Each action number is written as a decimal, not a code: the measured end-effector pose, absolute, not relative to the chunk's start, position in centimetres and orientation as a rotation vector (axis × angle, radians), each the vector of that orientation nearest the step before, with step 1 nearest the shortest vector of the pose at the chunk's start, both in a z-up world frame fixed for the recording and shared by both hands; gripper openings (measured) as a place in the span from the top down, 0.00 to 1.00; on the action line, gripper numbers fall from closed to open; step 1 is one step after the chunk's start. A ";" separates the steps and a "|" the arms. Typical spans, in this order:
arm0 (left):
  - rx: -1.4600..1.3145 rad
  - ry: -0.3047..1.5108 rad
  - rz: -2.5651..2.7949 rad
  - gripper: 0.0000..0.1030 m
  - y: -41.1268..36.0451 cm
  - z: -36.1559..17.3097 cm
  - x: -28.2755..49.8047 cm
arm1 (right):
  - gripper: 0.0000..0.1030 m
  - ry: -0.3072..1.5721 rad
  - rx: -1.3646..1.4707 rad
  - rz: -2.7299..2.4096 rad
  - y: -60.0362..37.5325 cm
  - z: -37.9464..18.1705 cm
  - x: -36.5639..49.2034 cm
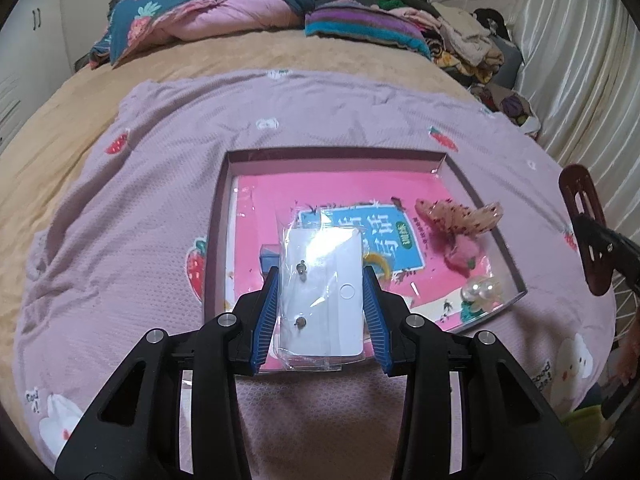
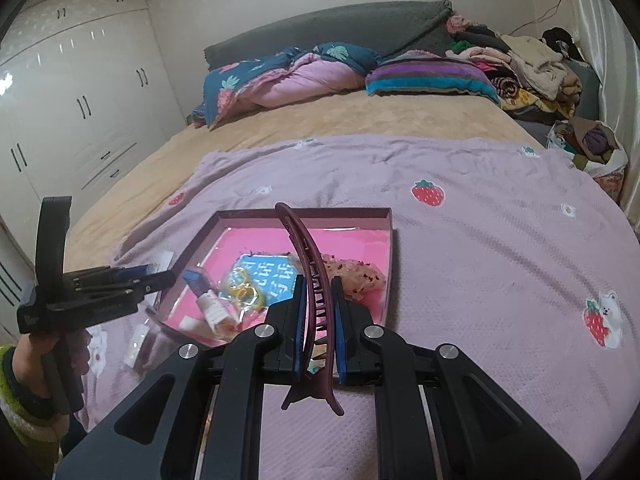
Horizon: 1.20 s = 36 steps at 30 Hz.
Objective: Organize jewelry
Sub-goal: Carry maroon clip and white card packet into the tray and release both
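My left gripper (image 1: 320,304) is shut on a white earring card (image 1: 320,276) in a clear plastic sleeve, with two small studs on it, held above the near edge of a shallow pink-lined box (image 1: 332,153). My right gripper (image 2: 318,300) is shut on a curved maroon hair clip (image 2: 306,256) that points towards the box (image 2: 304,213). In the left wrist view the same clip (image 1: 580,216) shows at the right edge. The right wrist view shows the left gripper (image 2: 156,278) at the box's left side, held by a hand (image 2: 36,354).
In the box lie a pink bow hair tie (image 1: 456,220), pearl pieces (image 1: 482,292), yellow rings (image 2: 242,286) and a blue-capped tube (image 2: 208,300). The box rests on a lilac strawberry blanket (image 2: 480,240) on a bed. Folded quilts (image 2: 288,72) and clothes (image 2: 532,68) lie at the far end.
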<state>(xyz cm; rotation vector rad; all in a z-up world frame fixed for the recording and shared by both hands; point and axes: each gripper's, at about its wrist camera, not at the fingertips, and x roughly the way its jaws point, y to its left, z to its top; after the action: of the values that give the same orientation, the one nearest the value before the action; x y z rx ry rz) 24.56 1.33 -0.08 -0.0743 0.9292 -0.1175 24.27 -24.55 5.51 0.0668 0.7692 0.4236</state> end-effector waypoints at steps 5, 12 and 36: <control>-0.067 0.952 -0.118 0.69 1.2 -1.5 25.1 | 0.89 0.793 0.065 0.417 -24.3 4.4 25.4; -0.066 0.978 -0.113 0.69 1.5 -3.1 25.6 | 0.89 0.833 0.059 0.403 -23.8 2.4 27.1; -0.100 0.983 -0.045 0.68 4.5 -4.7 27.5 | 0.88 0.914 0.084 0.397 -21.9 -2.4 30.9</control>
<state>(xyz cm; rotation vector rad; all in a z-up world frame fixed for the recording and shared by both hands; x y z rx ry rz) 27.54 4.54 -4.75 -0.1001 0.9833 -0.0454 30.93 -21.92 -2.37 0.0836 0.9141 0.3971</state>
